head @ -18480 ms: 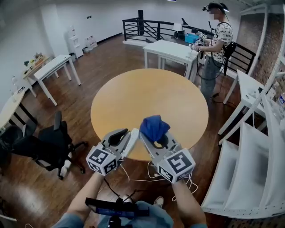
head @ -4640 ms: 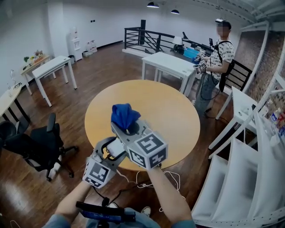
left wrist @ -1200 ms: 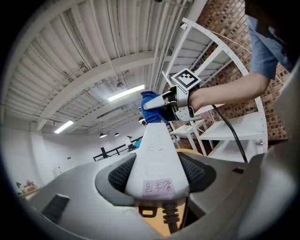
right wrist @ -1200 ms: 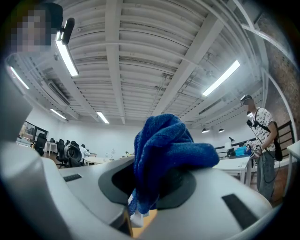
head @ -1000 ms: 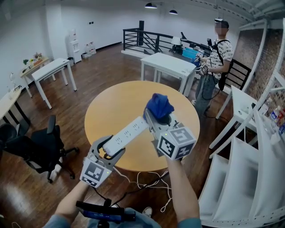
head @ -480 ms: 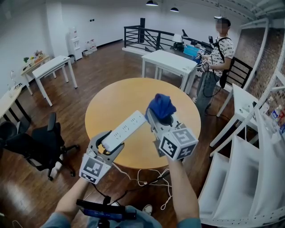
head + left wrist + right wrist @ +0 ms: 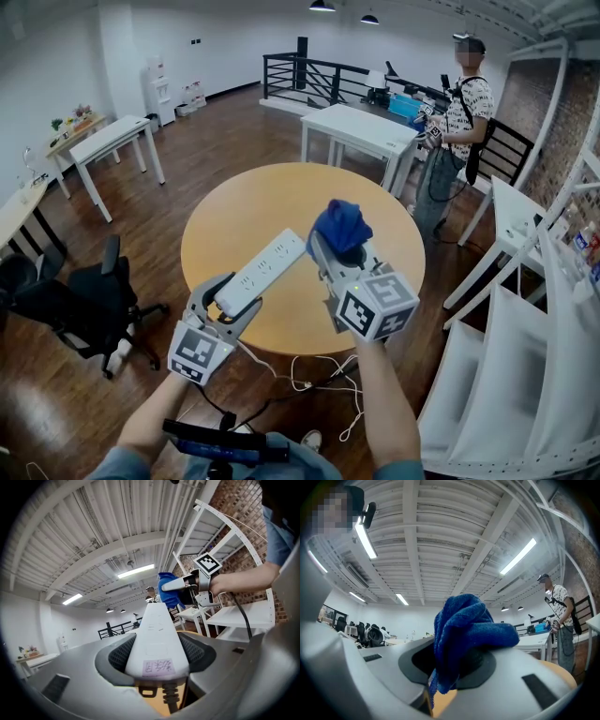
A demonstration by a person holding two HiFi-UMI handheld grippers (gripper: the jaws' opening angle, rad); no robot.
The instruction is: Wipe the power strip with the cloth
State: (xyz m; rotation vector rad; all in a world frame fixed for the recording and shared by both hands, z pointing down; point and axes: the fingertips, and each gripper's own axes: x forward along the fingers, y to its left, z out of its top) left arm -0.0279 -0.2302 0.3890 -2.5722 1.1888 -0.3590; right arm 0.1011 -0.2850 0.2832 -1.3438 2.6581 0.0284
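My left gripper (image 7: 228, 305) is shut on the plug end of a white power strip (image 7: 262, 273), held in the air above the round wooden table (image 7: 272, 202); the strip points up and to the right. In the left gripper view the power strip (image 7: 157, 638) runs away between the jaws towards the cloth (image 7: 171, 590). My right gripper (image 7: 339, 249) is shut on a bunched blue cloth (image 7: 341, 225), just right of the strip's far end and apart from it. The blue cloth (image 7: 461, 634) fills the jaws in the right gripper view.
The strip's cable (image 7: 309, 367) hangs down to the wooden floor. A person (image 7: 458, 103) stands past the table by a white desk (image 7: 360, 125). White shelving (image 7: 539, 309) stands at the right, a black office chair (image 7: 80, 305) at the left.
Over the last second the power strip and the cloth have drifted slightly; the cloth stays just off the strip's far end. 4.6 s ago the cloth was over the strip near the left gripper.
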